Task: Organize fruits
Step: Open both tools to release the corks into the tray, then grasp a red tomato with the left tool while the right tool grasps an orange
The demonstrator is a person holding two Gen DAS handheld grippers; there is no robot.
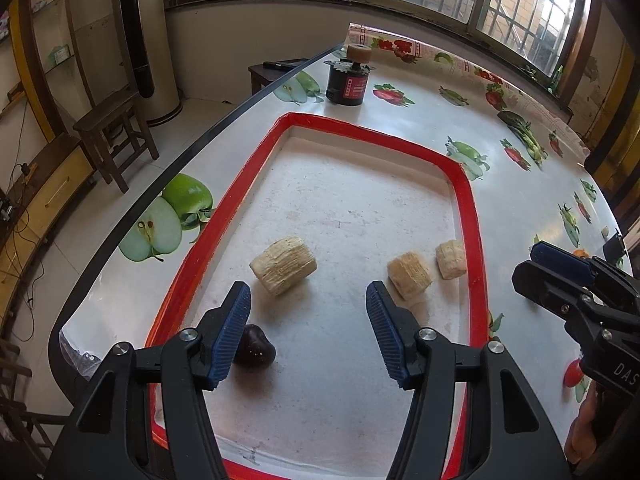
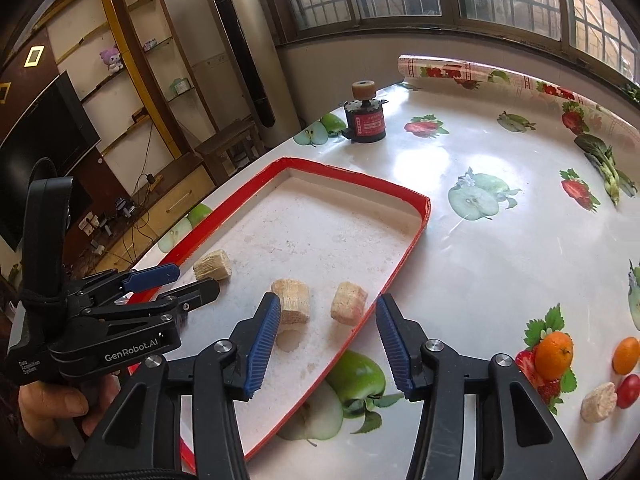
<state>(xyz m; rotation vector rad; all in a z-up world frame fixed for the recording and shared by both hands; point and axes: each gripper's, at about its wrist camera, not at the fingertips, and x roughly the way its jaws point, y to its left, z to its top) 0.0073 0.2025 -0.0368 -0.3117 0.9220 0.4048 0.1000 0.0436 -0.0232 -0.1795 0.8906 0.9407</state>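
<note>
A red-rimmed white tray point(image 1: 466, 200) sits on a fruit-printed tablecloth point(image 1: 440, 112); blue-padded black jaws.

Both grippers are black plastic with ribbed blue pads on the fingers point(image 1: 236, 332) and round silver screws at the linkage pivots. The left gripper point(image 2: 176, 280), seen from the right wrist view, carries white "GenRobot.AI" lettering and small "Data Acquisition System" text on its body. The right gripper point(image 1: 560, 264) shows white letters "DAS" on its side.
</note>
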